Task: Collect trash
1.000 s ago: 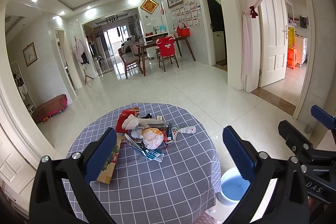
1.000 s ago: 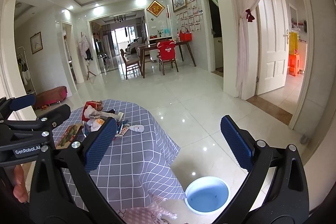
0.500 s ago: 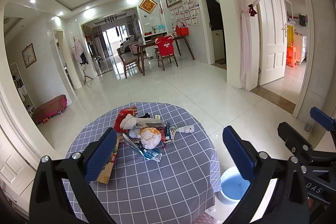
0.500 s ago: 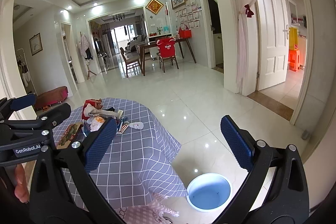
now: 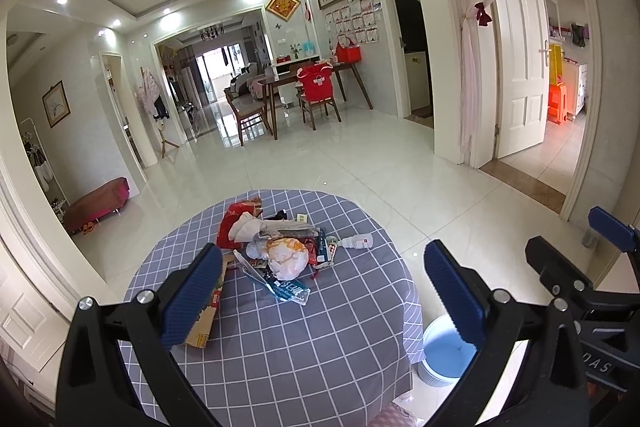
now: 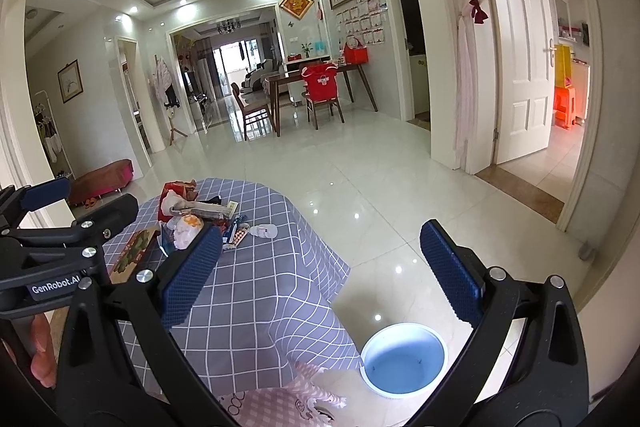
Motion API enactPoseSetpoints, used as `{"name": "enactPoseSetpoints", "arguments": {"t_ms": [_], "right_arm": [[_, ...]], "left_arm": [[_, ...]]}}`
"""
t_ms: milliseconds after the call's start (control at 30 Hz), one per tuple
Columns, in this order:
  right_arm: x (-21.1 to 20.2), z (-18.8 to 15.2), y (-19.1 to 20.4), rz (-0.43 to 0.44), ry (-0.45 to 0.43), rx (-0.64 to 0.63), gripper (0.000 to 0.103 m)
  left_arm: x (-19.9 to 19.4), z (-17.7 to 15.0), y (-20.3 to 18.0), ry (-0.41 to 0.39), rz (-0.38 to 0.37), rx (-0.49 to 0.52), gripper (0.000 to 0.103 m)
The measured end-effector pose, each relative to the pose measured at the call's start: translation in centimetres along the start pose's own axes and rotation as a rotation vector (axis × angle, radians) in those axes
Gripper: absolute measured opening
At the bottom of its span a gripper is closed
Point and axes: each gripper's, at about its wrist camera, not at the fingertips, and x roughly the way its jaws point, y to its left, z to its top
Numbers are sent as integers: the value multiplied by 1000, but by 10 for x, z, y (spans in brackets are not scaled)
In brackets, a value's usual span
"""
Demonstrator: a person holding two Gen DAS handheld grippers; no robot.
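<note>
Since a second ago both views have crept slightly nearer the table [image 5: 320,339]. The left gripper [image 5: 320,291] and right gripper [image 6: 320,271] hover with jaws apart and empty; the trash pile [image 5: 276,247] sits mid-table, the blue bin [image 6: 404,357] waiting on the floor alongside for drops.

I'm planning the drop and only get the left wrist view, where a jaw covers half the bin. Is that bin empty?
Observer: Yes. The right wrist view shows the whole round light-blue plastic bin standing on the floor, with no trash inside.
Operator: And is the right gripper carrying anything yet?
Observer: No. The right gripper has its jaws wide apart, with nothing between them.
</note>
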Motion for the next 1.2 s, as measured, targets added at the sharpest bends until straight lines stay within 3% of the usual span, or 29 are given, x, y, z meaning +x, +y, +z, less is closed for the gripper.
{"name": "enactPoseSetpoints", "arguments": {"t_ms": [767, 933, 1200], "right_arm": [[29, -6, 12, 17, 44, -19, 97], [55, -13, 27, 36, 87, -33, 97], [122, -34, 75, 93, 179, -100, 97]], "left_arm": [[25, -4, 11, 60, 28, -7, 99], [50, -18, 24, 115, 82, 4, 99], [104, -58, 90, 252, 205, -53, 99]]}}
